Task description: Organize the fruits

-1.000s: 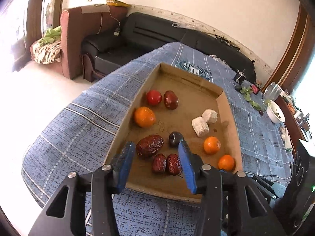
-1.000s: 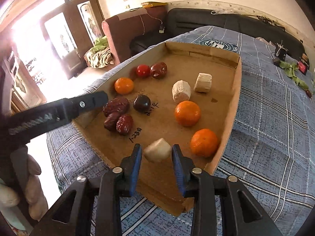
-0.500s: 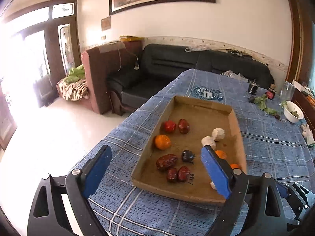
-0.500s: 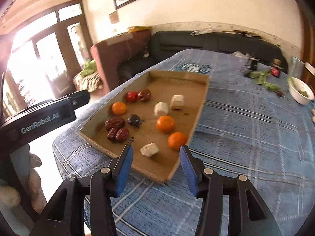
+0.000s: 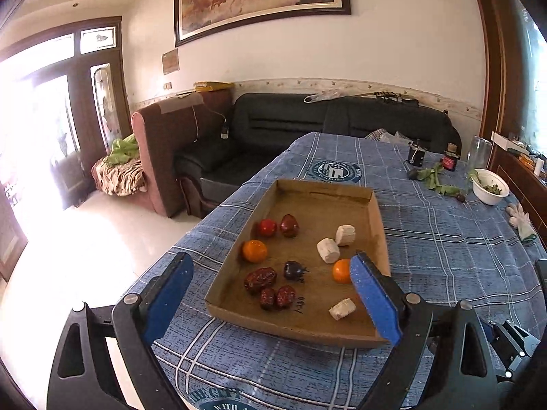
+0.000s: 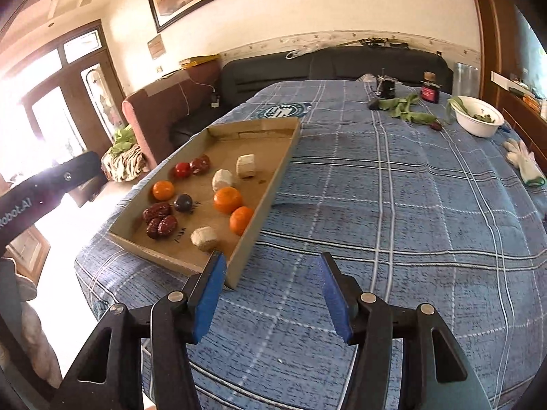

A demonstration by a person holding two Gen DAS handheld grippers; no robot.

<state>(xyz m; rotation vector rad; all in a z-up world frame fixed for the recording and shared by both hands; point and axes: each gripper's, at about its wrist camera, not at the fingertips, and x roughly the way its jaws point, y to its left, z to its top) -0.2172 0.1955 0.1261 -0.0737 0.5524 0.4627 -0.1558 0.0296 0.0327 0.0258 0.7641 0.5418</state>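
A cardboard tray (image 5: 379, 225) (image 6: 270, 198) on the blue checked tablecloth holds oranges (image 5: 254, 251) (image 6: 228, 200), wrinkled red dates (image 5: 260, 279) (image 6: 157, 212), a dark plum (image 5: 293, 270) (image 6: 183, 202), a red tomato (image 5: 267, 227) and white chunks (image 5: 327, 250). One white chunk (image 5: 343, 308) (image 6: 204, 238) lies near the tray's front right corner. My left gripper (image 5: 270, 258) hovers wide open before the tray's near edge, holding nothing. My right gripper (image 6: 270, 256) hangs over the cloth just right of that corner, its jaws opening with nothing between them.
A white bowl (image 5: 490, 191) (image 6: 478, 121), leafy greens (image 6: 407, 109), a small jar (image 6: 430, 90) and a white glove (image 6: 524, 164) lie at the table's far right. A dark sofa (image 5: 342, 119) and an armchair (image 5: 164, 143) stand behind. The table drops off at the left.
Both grippers pulled back from the tray and rose. The left one opened wide. The right one let go of the white chunk, which now lies in the tray.
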